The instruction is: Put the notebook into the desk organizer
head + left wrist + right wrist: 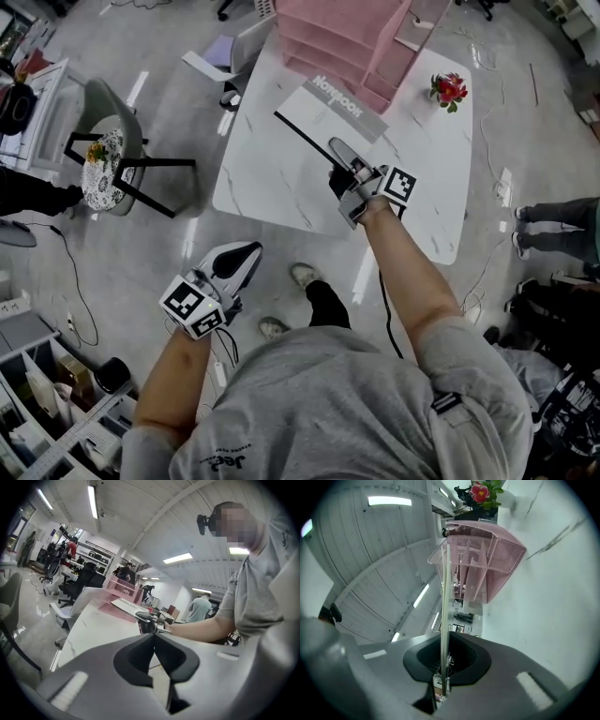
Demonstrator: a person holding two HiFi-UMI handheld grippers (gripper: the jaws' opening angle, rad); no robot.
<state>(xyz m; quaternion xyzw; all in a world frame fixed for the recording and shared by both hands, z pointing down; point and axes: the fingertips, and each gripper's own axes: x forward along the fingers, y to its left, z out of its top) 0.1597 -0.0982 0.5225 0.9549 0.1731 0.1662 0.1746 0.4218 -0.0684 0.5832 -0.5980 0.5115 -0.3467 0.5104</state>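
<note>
With the right gripper's (443,665) jaws clamped on the notebook's (342,106) edge, holding it above the surface (281,187) short of the pink organizer (347,37), line it edge-on with a slot and slide gently, the left gripper's (153,653) jaws together, empty.

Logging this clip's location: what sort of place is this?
Probably an open-plan office or lab: office chairs on a shiny floor, strip lights overhead, and a white table with a pink organizer.

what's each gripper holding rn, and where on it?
The right gripper is shut on the notebook, pinching the thin edge at the end nearest the person. The left gripper is shut with nothing between its jaws.
</note>
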